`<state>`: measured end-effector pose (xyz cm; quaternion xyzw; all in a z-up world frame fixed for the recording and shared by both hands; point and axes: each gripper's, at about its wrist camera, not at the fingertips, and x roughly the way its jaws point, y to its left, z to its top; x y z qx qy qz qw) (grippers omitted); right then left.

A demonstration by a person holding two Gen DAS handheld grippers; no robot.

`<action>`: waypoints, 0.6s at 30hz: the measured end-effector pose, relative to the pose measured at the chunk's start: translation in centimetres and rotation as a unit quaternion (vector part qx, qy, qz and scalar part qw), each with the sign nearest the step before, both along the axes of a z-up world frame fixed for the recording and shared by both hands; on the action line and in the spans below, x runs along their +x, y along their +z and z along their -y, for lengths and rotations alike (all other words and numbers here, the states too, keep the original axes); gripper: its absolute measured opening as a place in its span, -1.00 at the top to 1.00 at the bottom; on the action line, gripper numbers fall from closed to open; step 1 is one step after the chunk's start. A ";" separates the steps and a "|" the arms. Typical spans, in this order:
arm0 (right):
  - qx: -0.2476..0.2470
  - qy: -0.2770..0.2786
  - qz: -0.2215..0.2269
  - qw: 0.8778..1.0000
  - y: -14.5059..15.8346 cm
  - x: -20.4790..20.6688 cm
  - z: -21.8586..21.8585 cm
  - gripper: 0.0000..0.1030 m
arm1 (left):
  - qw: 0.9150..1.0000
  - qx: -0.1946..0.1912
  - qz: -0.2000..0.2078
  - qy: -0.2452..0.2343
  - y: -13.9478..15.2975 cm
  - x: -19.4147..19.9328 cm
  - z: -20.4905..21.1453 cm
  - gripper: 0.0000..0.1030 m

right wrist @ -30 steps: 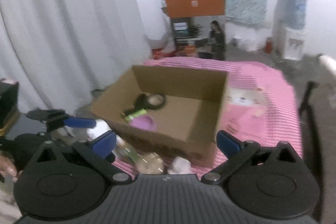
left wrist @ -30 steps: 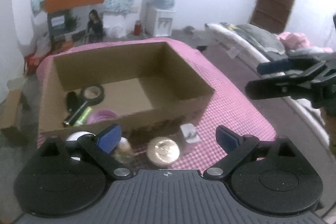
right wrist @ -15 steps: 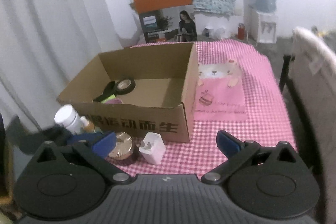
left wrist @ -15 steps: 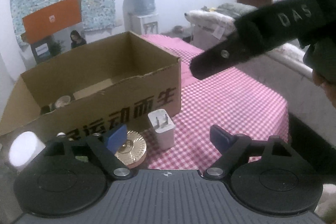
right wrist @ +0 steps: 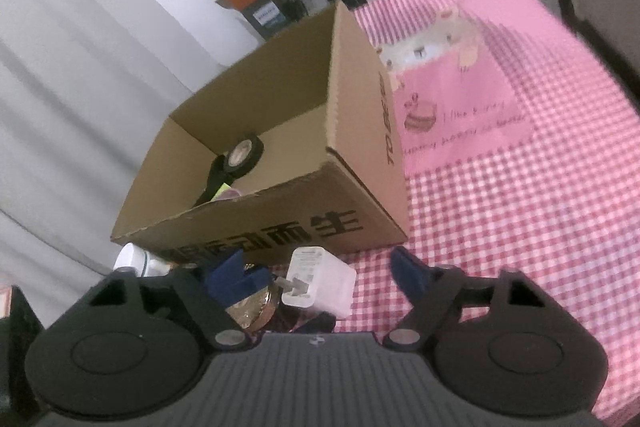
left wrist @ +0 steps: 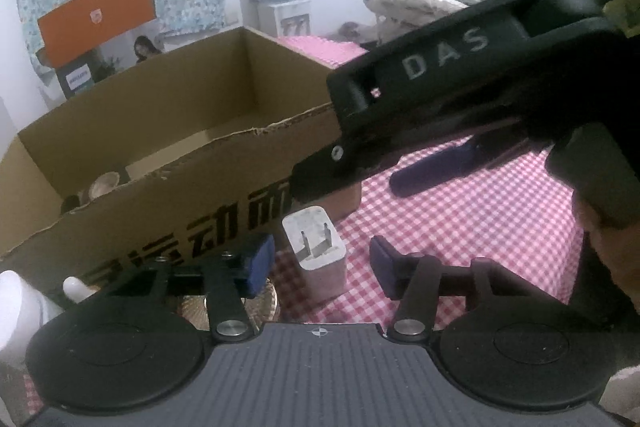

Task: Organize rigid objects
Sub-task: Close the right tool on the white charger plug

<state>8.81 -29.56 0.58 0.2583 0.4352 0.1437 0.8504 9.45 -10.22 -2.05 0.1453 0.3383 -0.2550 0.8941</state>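
The white USB charger (left wrist: pixel 316 247) lies on the pink checked surface (left wrist: pixel 460 227) just in front of the cardboard box (left wrist: pixel 160 147), beside a gold round tin (right wrist: pixel 252 305). Both the left gripper (left wrist: pixel 320 263) and right gripper (right wrist: pixel 320 275) straddle the charger with jaws wide apart. Black tape (right wrist: pixel 244 155) sits inside the box.

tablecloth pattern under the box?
Pink-and-white gingham check tablecloth, with a plain pink cartoon panel beside the cardboard box. Clearest in the right wrist view.
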 end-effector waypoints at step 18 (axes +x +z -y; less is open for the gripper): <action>0.046 0.012 -0.049 0.998 -3.2 1.1 0.0 0.32 | 0.998 -0.041 -0.052 -0.003 0.1 0.0 -0.3 0.37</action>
